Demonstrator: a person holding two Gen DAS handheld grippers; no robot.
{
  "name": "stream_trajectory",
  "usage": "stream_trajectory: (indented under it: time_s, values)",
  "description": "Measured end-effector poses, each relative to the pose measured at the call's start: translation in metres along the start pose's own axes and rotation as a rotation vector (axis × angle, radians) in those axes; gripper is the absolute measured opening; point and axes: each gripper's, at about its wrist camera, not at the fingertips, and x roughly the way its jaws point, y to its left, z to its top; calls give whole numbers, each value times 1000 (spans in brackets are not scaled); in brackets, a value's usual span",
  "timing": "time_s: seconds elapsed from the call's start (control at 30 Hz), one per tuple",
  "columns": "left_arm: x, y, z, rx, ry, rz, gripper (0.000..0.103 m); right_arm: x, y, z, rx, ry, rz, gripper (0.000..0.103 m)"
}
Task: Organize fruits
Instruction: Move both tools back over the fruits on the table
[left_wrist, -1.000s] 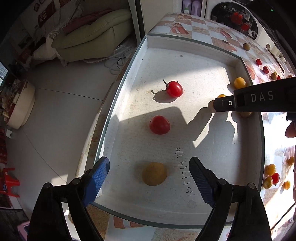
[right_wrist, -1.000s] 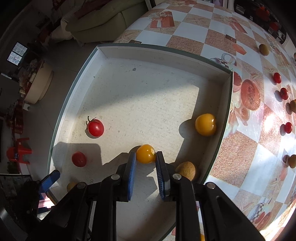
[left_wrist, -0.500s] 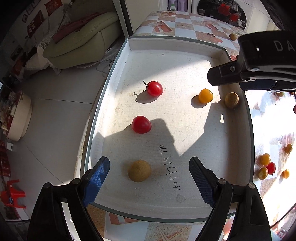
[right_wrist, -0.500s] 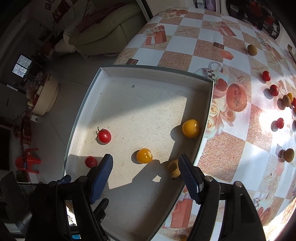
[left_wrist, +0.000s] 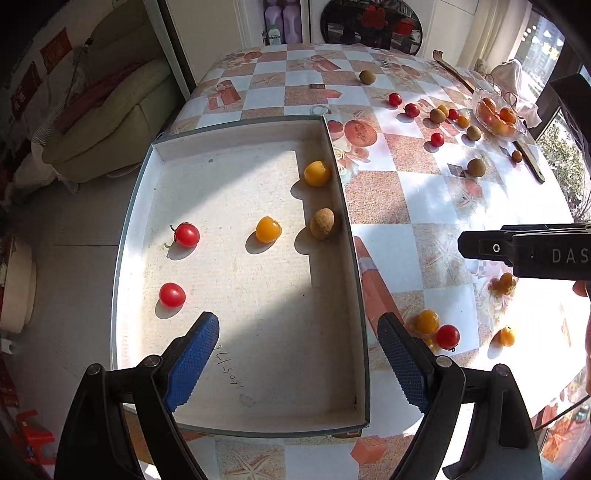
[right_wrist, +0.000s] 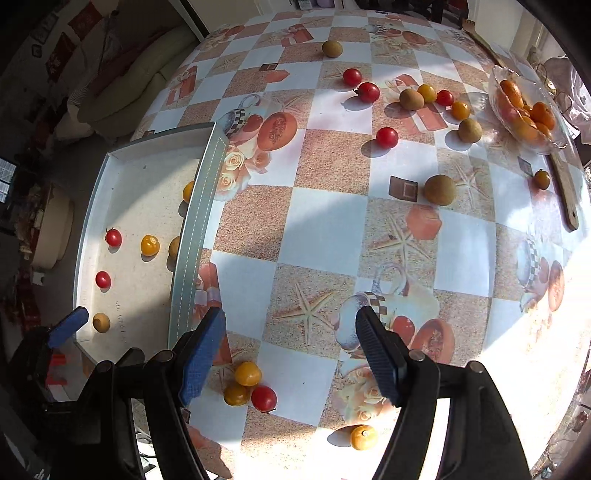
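left gripper (left_wrist: 299, 365) spread wide, nothing between pads, hanging over near end of white tray (left_wrist: 364, 332)

right gripper (right_wrist: 288, 354) also spread, empty, over checkered tablecloth (right_wrist: 321, 229) just right of tray

in tray: two red tomatoes (left_wrist: 187, 235), two yellow ones (left_wrist: 268, 229), brown fruit (left_wrist: 322, 223) against right wall, another brown one (right_wrist: 101, 322) near front corner

lots more fruit loose on table, small cluster (right_wrist: 248, 386) near right gripper, glass dish of oranges (right_wrist: 524, 114) far right

Red and yellow tomatoes (left_wrist: 187, 235) lie in a white tray (left_wrist: 236, 142) on a checkered orange-and-white tablecloth (right_wrist: 325, 236).
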Motion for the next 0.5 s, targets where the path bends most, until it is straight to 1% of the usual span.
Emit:
stream_trajectory:
  time_s: [0.17, 0.33, 0.4, 0.47, 0.5]
  values:
    - [-10, -34, 6, 34, -3, -60, 89, -2, -31, -25, 37, 36, -51, 77]
    - [-9, -69, -1, 74, 29, -97, 89, 3, -48, -40, 35, 71, -65, 76]
    - [-7, -79, -6, 84, 50, -109, 89, 5, -50, -42, 30, 75, -64, 71]
    - [-3, -87, -11, 91, 67, -118, 89, 7, -52, -43, 26, 82, -58, 62]
    - [-1, -91, -13, 94, 72, -121, 89, 8, -53, -44, 25, 88, -53, 60]
